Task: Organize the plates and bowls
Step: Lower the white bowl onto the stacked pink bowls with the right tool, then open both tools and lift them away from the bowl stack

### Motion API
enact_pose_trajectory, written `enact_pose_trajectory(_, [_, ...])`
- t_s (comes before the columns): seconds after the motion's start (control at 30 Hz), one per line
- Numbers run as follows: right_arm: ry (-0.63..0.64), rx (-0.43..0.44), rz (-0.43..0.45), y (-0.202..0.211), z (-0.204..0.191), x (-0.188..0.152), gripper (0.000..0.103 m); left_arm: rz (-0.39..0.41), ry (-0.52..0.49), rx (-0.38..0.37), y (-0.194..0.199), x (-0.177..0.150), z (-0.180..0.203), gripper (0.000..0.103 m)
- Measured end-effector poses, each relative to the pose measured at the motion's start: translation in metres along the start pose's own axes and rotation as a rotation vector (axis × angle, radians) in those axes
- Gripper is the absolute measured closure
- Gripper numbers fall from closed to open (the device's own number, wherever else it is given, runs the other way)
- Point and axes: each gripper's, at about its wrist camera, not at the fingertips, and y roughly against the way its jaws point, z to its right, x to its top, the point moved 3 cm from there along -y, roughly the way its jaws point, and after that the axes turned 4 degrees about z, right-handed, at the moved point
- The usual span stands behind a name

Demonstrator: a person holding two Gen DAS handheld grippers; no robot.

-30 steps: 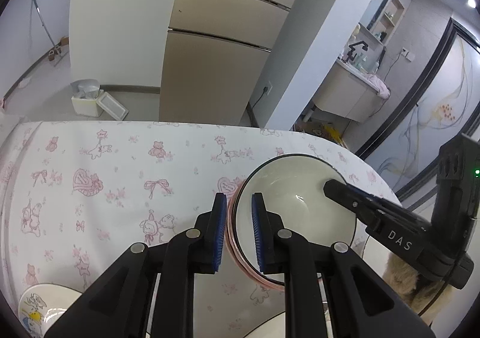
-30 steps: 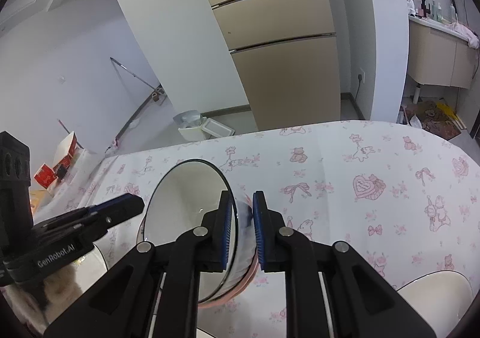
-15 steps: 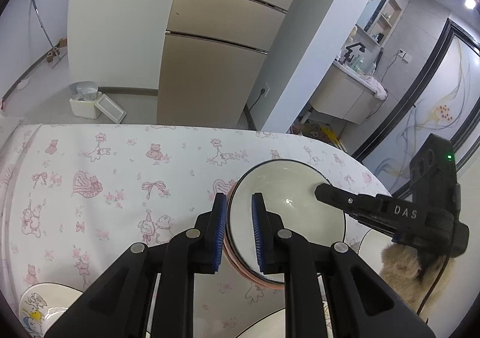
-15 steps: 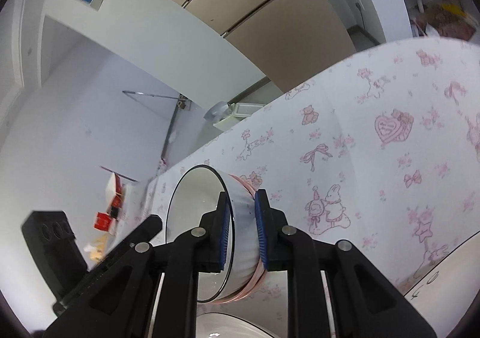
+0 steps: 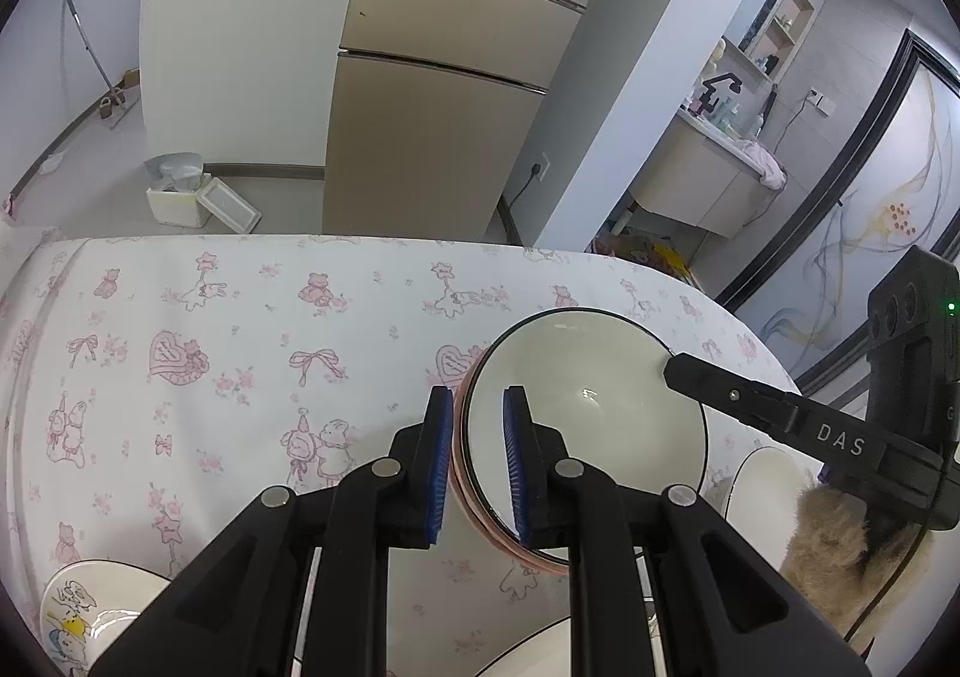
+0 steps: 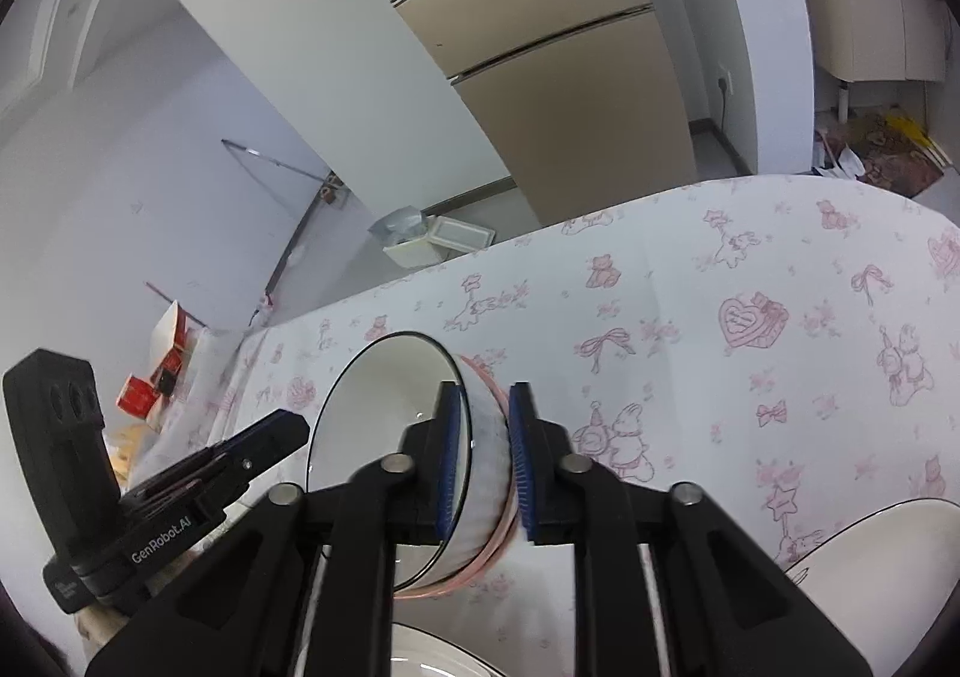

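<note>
Surface point(image 5: 252, 317) w/ pink-print cloth. Above it a white bowl point(image 5: 585, 413), black rim, pink-banded outside, tilted, apparently clear of cloth. Left gripper point(image 5: 477, 458) pinches near rim wall; right gripper point(image 6: 485, 458) pinches opposite wall. Cartoon plate point(image 5: 90, 608) bottom left, well apart.

The left tool point(image 5: 475, 461) covered the near rim of the bowl point(image 5: 588, 413), so its contact there could not be seen. A cartoon plate point(image 5: 78, 611) was cut off at the lower left edge. Another plate point(image 6: 888, 563) ran off the right edge. A furry thing point(image 5: 834, 551) behind the right tool point(image 6: 485, 461) was too hidden to identify. Bottles on the far counter point(image 5: 729, 107) were too small to tell.
</note>
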Motion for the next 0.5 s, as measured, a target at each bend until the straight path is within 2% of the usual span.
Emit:
enact_pose_trajectory(0.13, [-0.040, 0.013, -0.013, -0.002, 0.005, -0.001, 0.094, 0.000, -0.004, 0.000, 0.000, 0.000, 0.002, 0.086])
enact_pose_trajectory(0.3, [-0.138, 0.100, -0.034, -0.004, 0.018, 0.000, 0.094, -0.003, -0.005, -0.004, 0.000, -0.001, 0.003, 0.086])
enact_pose_trajectory(0.5, [-0.078, 0.057, -0.029, -0.004, 0.011, 0.000, 0.094, 0.003, -0.006, -0.001, 0.000, -0.001, 0.003, 0.086])
